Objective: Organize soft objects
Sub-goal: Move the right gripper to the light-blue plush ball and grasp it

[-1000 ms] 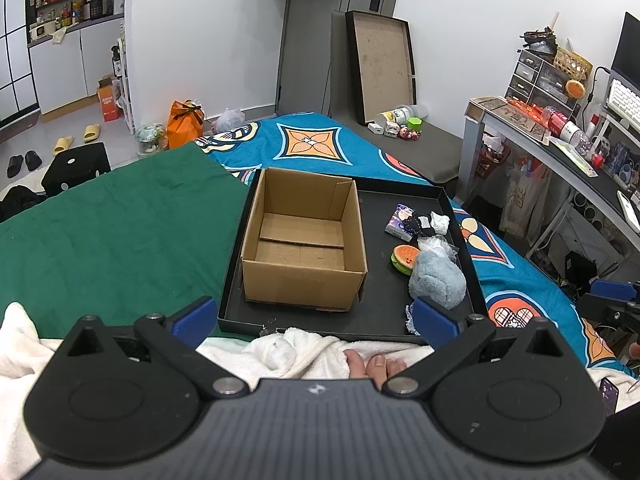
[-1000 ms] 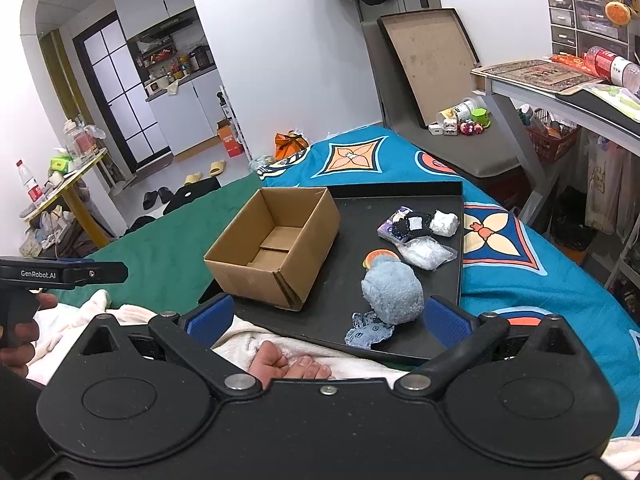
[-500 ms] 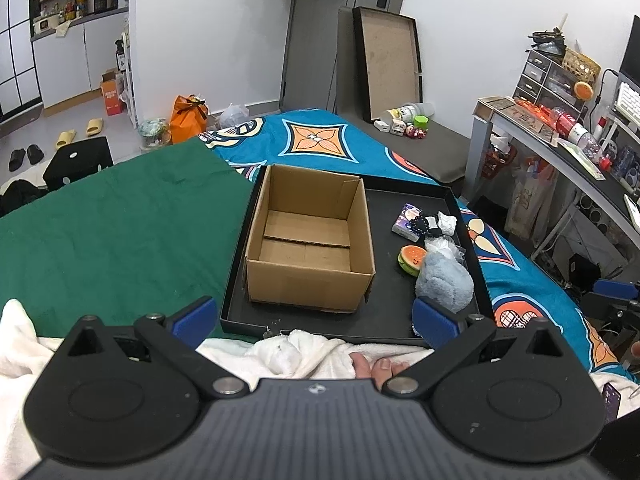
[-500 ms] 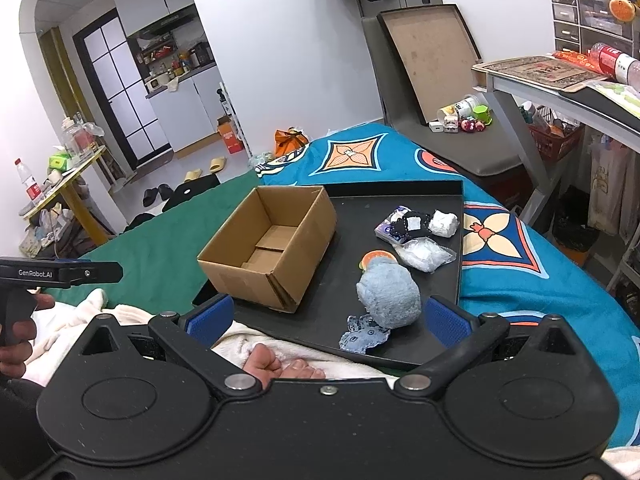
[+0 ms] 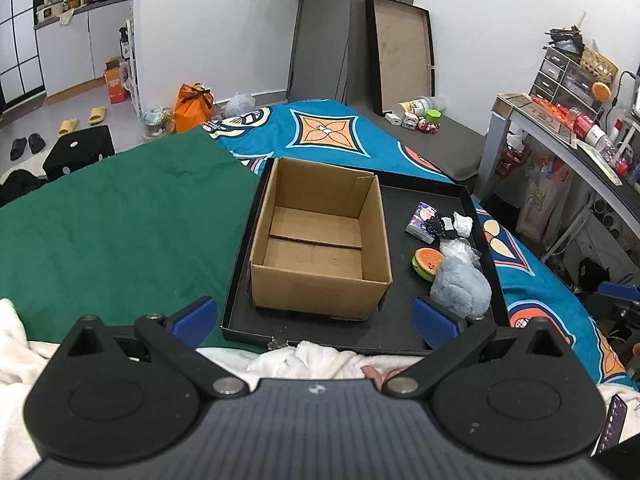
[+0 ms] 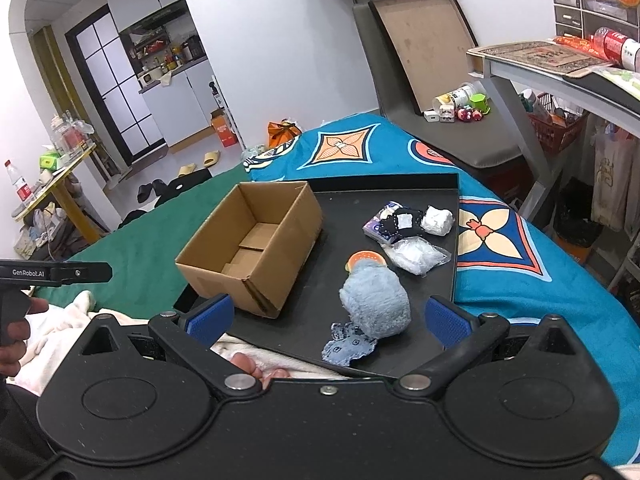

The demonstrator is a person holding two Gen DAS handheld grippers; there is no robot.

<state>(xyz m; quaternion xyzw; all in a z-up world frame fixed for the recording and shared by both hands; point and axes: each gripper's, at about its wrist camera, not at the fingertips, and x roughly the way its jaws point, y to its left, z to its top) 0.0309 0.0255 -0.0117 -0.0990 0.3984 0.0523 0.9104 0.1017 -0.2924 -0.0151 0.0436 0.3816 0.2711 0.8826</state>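
A black tray (image 5: 440, 336) sits on a bed w/ an open cardboard box (image 5: 320, 240) on its left side; the box is empty, so sorting looks not yet begun. All soft items lie right of the box: a blue plush (image 6: 376, 300), a denim scrap (image 6: 350, 347) at the near edge, an orange-green toy (image 5: 427, 262), plus small packets farther back. Left gripper (image 5: 314, 318) & right gripper (image 6: 326, 318) hover near the tray's near edge, jaws spread wide, holding nothing.

An open cardboard box (image 5: 320, 240) sits in the left part of a black tray (image 5: 436, 196). To the right of the box lie a fluffy blue toy (image 5: 462, 286), a watermelon-slice toy (image 5: 426, 262) and smaller soft items. The left gripper (image 5: 314, 318) hangs spread wide near the tray's front edge, holding nothing.
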